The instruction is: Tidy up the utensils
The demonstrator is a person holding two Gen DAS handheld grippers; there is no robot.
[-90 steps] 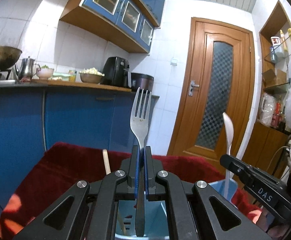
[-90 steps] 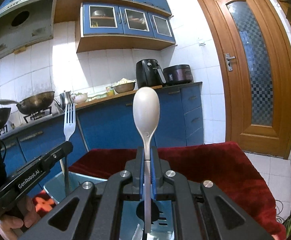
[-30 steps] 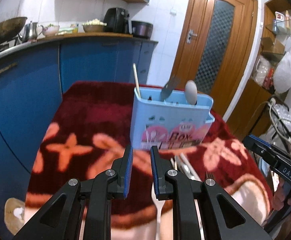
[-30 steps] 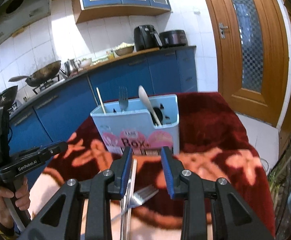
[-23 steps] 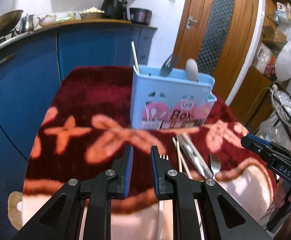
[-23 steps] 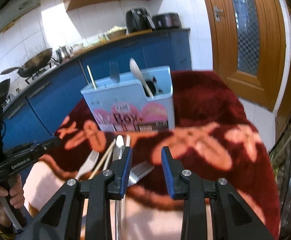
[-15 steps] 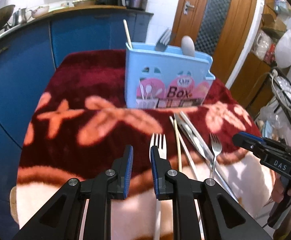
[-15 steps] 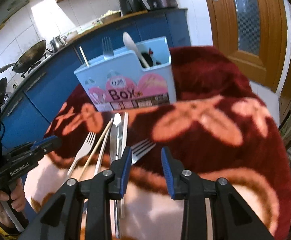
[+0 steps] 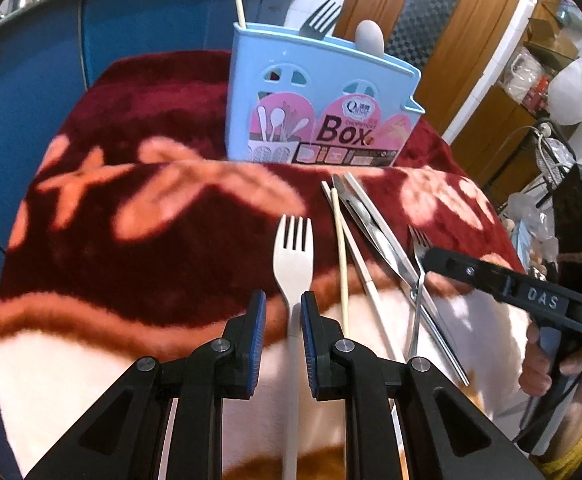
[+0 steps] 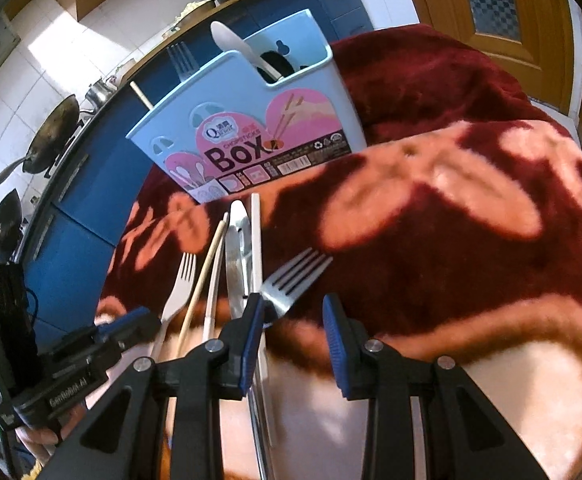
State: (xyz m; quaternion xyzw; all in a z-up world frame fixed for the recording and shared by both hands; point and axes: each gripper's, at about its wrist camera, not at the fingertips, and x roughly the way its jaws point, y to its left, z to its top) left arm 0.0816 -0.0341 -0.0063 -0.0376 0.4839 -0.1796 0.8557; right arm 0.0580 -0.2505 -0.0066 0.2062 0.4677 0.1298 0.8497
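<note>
Cream-coloured fork (image 9: pixel 293 264) lies flat on the blanket (image 9: pixel 131 248), tines toward the box (image 9: pixel 315 108), handle running between your left gripper's (image 9: pixel 282 312) spread jaws; your right gripper (image 10: pixel 291 320) hangs released, empty.

A light blue utensil box (image 9: pixel 323 96) with pink labels stands upright on the red patterned blanket (image 9: pixel 131 184). Three things stick up out of it: a wooden chopstick (image 9: pixel 238 2) at its left end, a metal fork (image 9: pixel 319 18) near the middle, and a pale spoon (image 9: pixel 369 37) leaning in the right compartment. In front of the box, loose utensils lie flat on the blanket with their tips toward it: a cream fork (image 9: pixel 293 256) farthest left, then two chopsticks (image 9: pixel 345 248), a metal knife (image 9: pixel 375 232) beside a white chopstick (image 10: pixel 256 240), and a steel fork (image 10: pixel 291 280) farthest right, angled away from the knife.
</note>
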